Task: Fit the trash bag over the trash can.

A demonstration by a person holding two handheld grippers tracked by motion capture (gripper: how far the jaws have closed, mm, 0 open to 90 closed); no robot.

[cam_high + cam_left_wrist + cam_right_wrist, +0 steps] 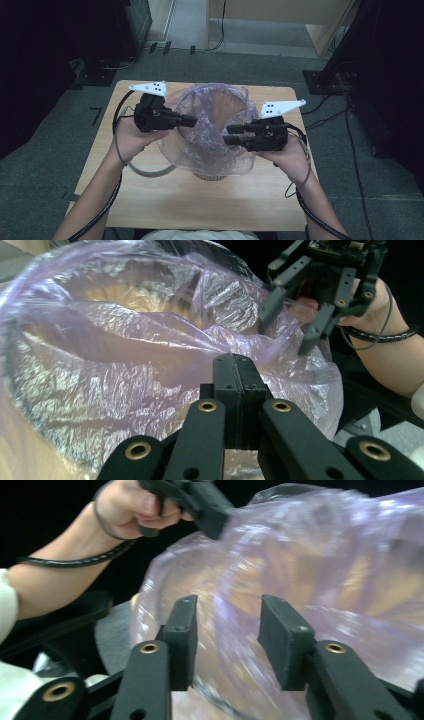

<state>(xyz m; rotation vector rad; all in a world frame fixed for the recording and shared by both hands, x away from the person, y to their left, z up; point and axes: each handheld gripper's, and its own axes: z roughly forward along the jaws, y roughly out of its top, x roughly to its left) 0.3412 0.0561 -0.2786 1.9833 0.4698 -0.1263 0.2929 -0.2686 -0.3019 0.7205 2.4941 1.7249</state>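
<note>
on the small wooden table (pixel 150 200) a basket lined with a clear purple plastic bag (pixel 212 135) sits about centre, bag mouth open upward and film draped over the rim. left gripper (pixel 192 120) comes in from the left side, held roughly level and pointing right across the near-left rim; left hand (pixel 132 137) wraps the body from below, forearm running up from the bottom-left. its jaws are pressed together in the left gripper view (pixel 234 362), tips at a fold of the bag film; film appears pinched between them, though the seam itself hides it. right gripper (pixel 230 135) mirrors it from the right side, level, pointing left at the right rim, right hand (pixel 290 155) under the body with wrist bent inward. right jaws stand apart (pixel 227 630), bag film behind the gap, pads not pressing on it. both grey plates sit topside, cables trailing back along the forearms.
</note>
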